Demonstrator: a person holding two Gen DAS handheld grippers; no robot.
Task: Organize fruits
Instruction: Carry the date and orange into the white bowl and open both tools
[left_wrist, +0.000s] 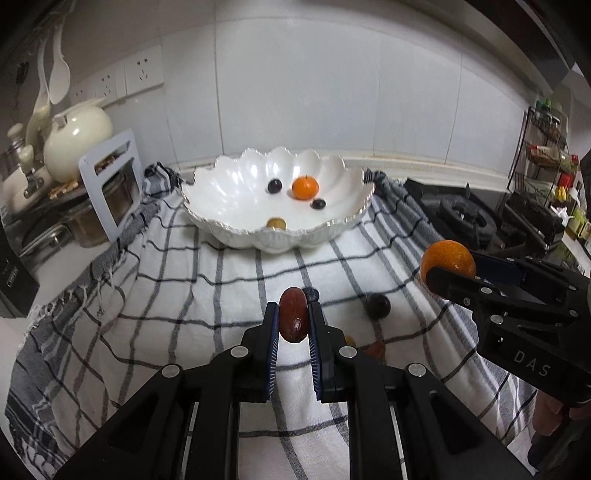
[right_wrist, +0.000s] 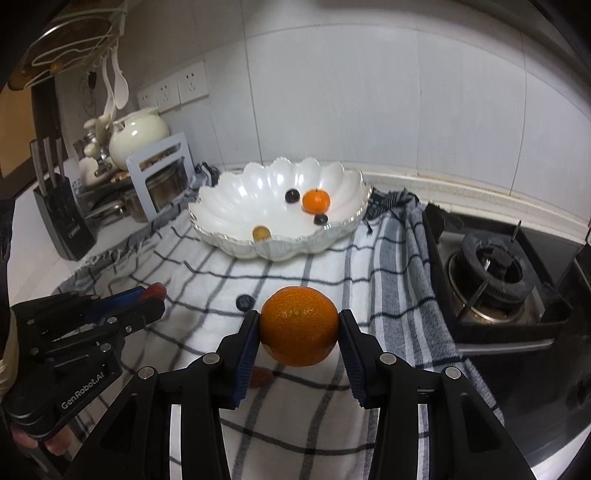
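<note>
A red-brown date is pinched between the pads of the left gripper, whose jaws are nearly closed on the narrow fruit, and it is held clear of the checked cloth that covers the tabletop. In the left wrist view the scalloped white bowl lies at about twelve o'clock from that gripper, well apart, and already holds a small orange, two dark round fruits and a yellowish one. A slip is judged the main risk on this side: the date is smooth and gripped near the fingertips, so a tilt or jolt on the way to the bowl could let it drop onto the cloth. A blueberry and a dark plum-like fruit remain on the cloth just beyond the gripper, and could be knocked and set rolling by a low pass. At about three o'clock, an orange is clamped at its widest part in the right gripper, with jaws partly apart to span it. Being round, it could rotate or squeeze out if pressure eases. Both grippers are aimed at the same bowl, so a collision over the rim is possible, and a hard release could chip the dish or bounce fruit out.
</note>
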